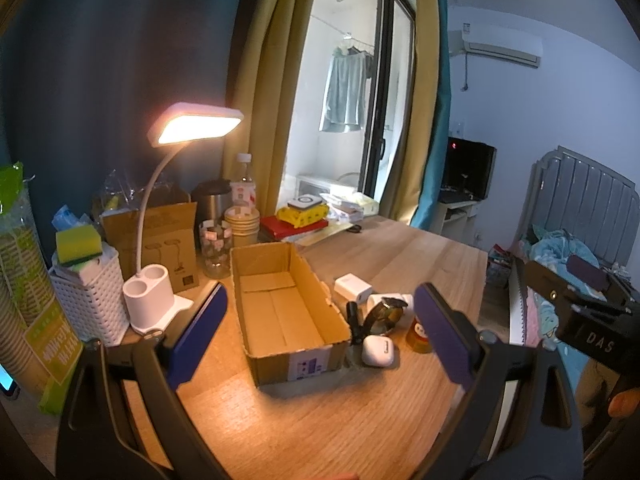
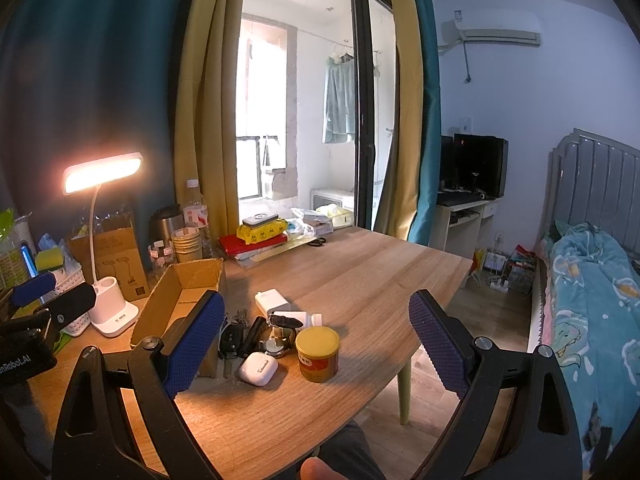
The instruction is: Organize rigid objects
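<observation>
Cardboard box, empty, left of clustered small items (earbud case nearest, yellow-lidded jar right of it, white charger farther); left gripper and right gripper both spread wide, holding nothing; risk: tight clustering may knock neighbours during a grasp.

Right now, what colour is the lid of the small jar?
Yellow lid; right wrist view shows it best.

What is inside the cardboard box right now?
The cardboard box shows only its own folded bottom flaps; no objects are visible inside. Its near wall hides a strip of floor behind it.
</observation>
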Tool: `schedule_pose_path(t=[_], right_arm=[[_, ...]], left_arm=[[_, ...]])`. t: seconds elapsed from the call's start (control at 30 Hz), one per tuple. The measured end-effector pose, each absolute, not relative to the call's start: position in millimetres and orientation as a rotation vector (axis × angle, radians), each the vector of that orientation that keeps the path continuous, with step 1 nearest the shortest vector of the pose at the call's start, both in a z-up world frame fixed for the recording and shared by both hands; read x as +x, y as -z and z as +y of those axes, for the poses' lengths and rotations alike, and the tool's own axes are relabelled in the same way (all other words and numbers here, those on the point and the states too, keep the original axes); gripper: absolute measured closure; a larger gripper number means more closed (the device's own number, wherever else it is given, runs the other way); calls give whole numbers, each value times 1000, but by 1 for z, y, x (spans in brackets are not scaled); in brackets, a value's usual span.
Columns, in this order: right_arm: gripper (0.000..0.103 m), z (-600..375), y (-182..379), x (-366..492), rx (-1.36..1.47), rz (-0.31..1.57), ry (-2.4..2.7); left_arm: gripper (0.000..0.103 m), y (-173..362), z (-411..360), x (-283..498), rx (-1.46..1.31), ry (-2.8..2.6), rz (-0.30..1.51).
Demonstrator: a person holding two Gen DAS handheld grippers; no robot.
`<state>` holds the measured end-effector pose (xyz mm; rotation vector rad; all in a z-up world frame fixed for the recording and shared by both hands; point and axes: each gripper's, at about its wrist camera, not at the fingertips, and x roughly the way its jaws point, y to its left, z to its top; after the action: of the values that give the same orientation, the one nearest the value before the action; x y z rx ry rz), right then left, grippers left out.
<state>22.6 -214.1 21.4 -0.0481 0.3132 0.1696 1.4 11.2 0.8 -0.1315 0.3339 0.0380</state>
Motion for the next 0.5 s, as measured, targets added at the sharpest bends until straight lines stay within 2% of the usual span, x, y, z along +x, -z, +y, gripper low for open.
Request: schedule_pose_path(t=[0.5], right_arm=[[8, -209, -6, 57, -64, 364, -199]], left_arm=[[8, 10, 24, 21, -138, -81, 392]])
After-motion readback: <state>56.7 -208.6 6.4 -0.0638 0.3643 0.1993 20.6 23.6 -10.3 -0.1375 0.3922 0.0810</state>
